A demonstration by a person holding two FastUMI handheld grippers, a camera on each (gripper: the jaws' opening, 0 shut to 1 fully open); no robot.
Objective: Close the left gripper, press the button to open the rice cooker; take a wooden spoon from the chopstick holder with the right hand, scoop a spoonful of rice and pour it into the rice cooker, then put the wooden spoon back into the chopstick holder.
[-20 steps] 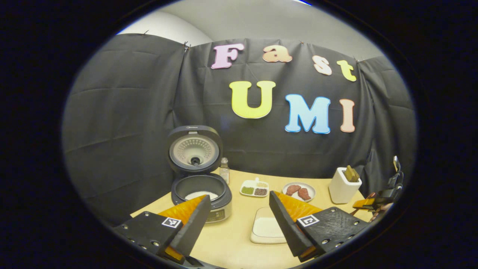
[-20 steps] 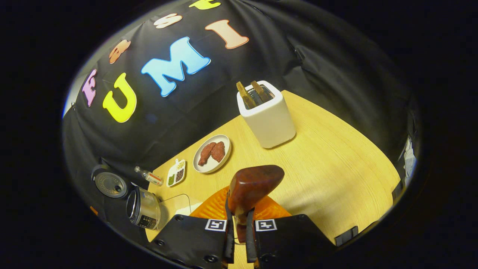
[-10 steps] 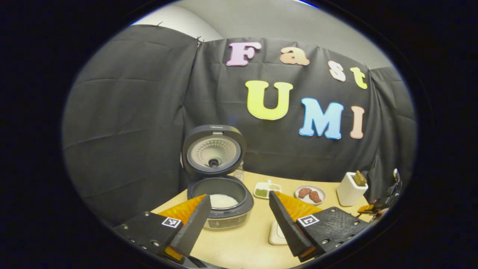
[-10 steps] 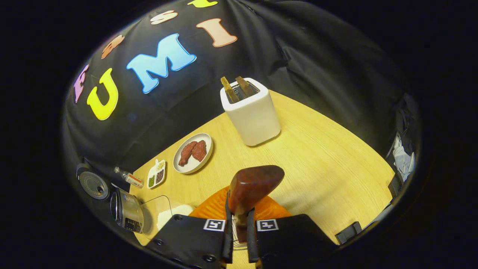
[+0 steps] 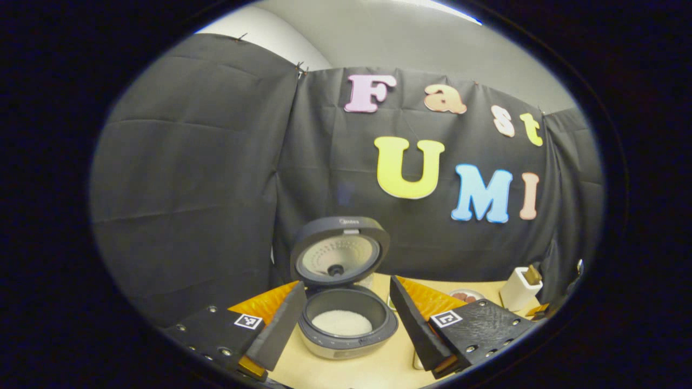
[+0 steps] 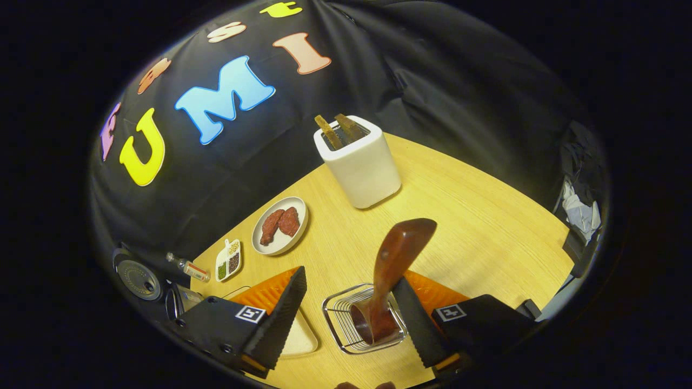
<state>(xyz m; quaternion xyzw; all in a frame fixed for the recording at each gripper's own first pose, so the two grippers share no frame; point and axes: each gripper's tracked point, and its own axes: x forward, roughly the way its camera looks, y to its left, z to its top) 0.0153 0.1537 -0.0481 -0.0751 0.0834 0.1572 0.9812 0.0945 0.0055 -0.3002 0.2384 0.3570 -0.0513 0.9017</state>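
While the wooden spoon (image 6: 397, 270) stands in the chopstick holder (image 6: 338, 324), both grippers' fingers are spread, touching nothing.

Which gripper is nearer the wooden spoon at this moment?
Right. The right gripper has its open jaws on either side of the wooden spoon, which stands in the wire chopstick holder. The left gripper, jaws open, faces the open rice cooker.

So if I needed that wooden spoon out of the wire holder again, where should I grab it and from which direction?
Probably the upper handle of the wooden spoon, just below its broad end, coming from above. It leans in the wire holder with its lower end inside the basket, so only the handle stands free. The right gripper sits open around it; closing the fingers across the handle looks the surest hold.
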